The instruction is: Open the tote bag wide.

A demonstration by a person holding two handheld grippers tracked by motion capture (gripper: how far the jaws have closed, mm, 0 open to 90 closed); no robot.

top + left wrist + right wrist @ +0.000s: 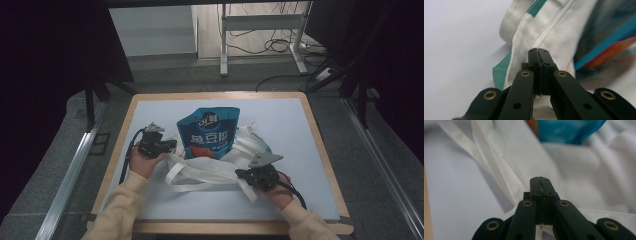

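- A white cloth bag (220,165) is seen lying flat near the middle of the table (310,165), with a blue snack pouch (209,131) resting partly on the bag's far portion and sticking out beyond it.
- The bag's long handles (187,175) are spread loosely on the side of the bag nearest the person.
- The left gripper (167,146) is held at the bag's left edge, with the pouch just beyond it; the right gripper (240,175) is held at the bag's near right corner.
- In the left gripper view the jaws are seen pressed together, tips meeting over the white cloth (549,32); a fold of the bag's edge may be caught between them, but this cannot be told for certain.
- In the right gripper view the jaws are likewise pressed together at the bag's hem (506,187), and whether cloth is truly nipped between them cannot be made out.
- The step in hand is judged to be the taking hold of the bag's mouth at two points, so that the pouch can be put inside or the opening widened.
- For the next move, both edges would need to be lifted and drawn apart evenly, with the pinch kept firm so that the thin cloth does not slip out.
- Care would be called for with the loose handles, which could be dragged along or tangled under the right gripper.
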